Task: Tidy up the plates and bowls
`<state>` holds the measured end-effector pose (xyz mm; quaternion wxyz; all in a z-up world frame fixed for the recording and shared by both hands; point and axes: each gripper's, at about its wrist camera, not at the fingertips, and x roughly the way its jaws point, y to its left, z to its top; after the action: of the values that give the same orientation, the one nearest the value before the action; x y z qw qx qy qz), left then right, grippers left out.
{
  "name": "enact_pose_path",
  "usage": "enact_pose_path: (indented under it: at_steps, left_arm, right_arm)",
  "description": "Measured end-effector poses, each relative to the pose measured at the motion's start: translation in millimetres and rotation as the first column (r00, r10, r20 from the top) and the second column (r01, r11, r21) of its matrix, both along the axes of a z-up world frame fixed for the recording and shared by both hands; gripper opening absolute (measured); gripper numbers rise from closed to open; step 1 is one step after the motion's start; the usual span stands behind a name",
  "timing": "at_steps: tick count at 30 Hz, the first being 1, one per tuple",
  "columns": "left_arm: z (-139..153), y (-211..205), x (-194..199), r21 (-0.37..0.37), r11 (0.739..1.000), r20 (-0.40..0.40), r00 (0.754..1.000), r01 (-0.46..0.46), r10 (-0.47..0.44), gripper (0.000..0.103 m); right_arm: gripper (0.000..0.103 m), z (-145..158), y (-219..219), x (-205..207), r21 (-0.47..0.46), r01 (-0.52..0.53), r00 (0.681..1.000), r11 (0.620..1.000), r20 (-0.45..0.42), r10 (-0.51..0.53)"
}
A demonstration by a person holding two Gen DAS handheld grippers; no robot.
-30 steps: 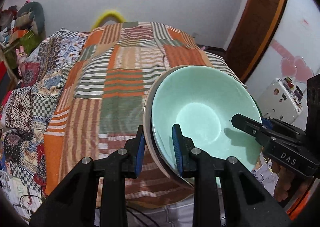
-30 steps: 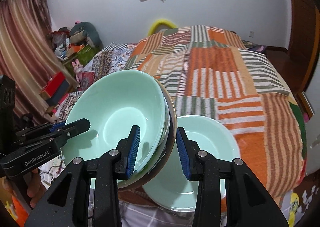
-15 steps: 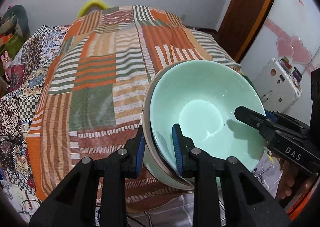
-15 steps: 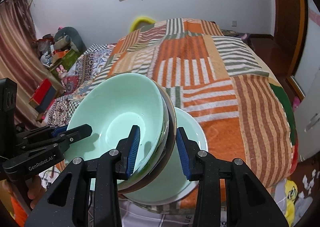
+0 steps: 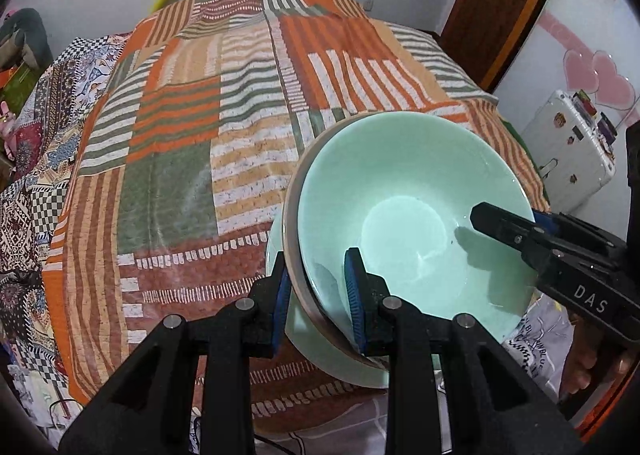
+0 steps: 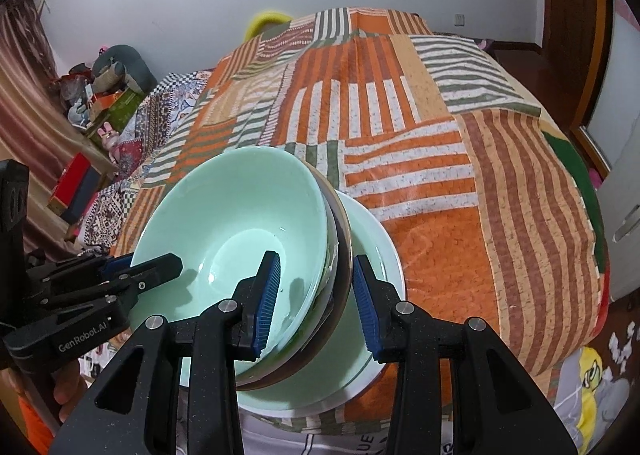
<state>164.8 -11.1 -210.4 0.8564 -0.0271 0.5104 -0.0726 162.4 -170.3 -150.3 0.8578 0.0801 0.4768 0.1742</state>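
Bowls [image 5: 404,215] sit nested, mint one inside a brown-rimmed one, carried tilted between both grippers just above a mint plate [image 6: 384,239] lying on the striped quilt [image 6: 460,127] at the near bed edge. Left gripper [image 5: 318,295] straddles the stack's rim at about 7 o'clock in its view, one pad inside the mint bowl, one outside; pads look close on the rim, so pinching the bowls. Right gripper [image 6: 316,295] takes the opposite rim, at 5 o'clock in its own view, inner pad on the mint wall, outer pad showing a slight gap from the brown rim, so grip looks looser, hard to tell. Plate lies directly below, offset toward 3 o'clock from the right gripper, which is nearer to it. Next move likely straight down, levelling the tilt so the stack lands centred.
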Motion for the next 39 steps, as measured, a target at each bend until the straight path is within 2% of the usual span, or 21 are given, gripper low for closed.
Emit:
enact_pose_path:
  at_steps: [11,13,14,18,21,26,29,31,34,36,39]
  left_arm:
    - [-8.9,11.2,3.2,-0.079,0.996,-0.012,1.000,-0.027,0.027,0.027]
    - [-7.4,11.7,1.5,-0.072,0.997,-0.010,0.999,-0.034,0.033,0.030]
    - [-5.3,12.0,-0.2,-0.061,0.997,0.001,0.999,-0.040,0.040,0.030]
    - [13.4,15.5,-11.3,-0.026,0.998,0.063,0.997,-0.048,0.050,0.031]
    - [37.7,17.1,-23.8,-0.023,0.998,0.133,0.990,-0.053,0.056,0.031]
    - [92.8,8.4,-57.9,0.005,0.999,0.322,0.946,-0.048,0.044,0.032]
    - [121.4,1.2,-78.5,0.011,0.999,0.413,0.910,-0.045,0.037,0.035]
    - [137.2,-1.4,-89.8,0.001,0.999,0.460,0.887,-0.045,0.039,0.038]
    - [157.6,-1.8,-106.5,-0.034,0.999,0.521,0.852,-0.041,0.053,0.046]
    - [170.6,-1.4,-118.2,-0.046,0.998,0.560,0.826,-0.045,0.063,0.051]
    - [185.2,0.7,-132.8,-0.060,0.997,0.612,0.787,-0.051,0.077,0.062]
  right_arm:
    - [0.038,-1.5,1.0,-1.7,0.012,-0.027,0.999,1.000,0.028,0.026]
    - [0.038,-0.8,0.6,-1.7,0.009,-0.030,0.999,0.999,0.023,0.030]
    - [0.038,0.7,1.1,-2.0,0.000,-0.030,0.999,1.000,0.027,0.030]
    - [0.049,12.3,-0.1,-8.5,-0.042,-0.032,0.997,0.999,0.069,0.035]
    - [0.049,26.5,-3.4,-16.0,-0.047,-0.028,0.994,0.999,0.104,0.033]
    - [0.050,64.9,-9.2,-34.9,-0.030,-0.033,0.977,0.999,0.212,0.038]
    - [0.056,95.1,-12.7,-51.5,-0.026,-0.035,0.951,0.999,0.307,0.042]
    - [0.057,110.6,-13.5,-61.1,-0.024,-0.038,0.933,0.999,0.357,0.044]
    - [0.058,133.0,-16.1,-75.6,-0.005,-0.040,0.904,0.999,0.425,0.038]
    - [0.066,147.3,-18.9,-86.8,0.011,-0.036,0.879,0.999,0.476,0.027]
    - [0.070,162.5,-21.2,-99.8,0.029,-0.038,0.845,0.999,0.535,0.017]
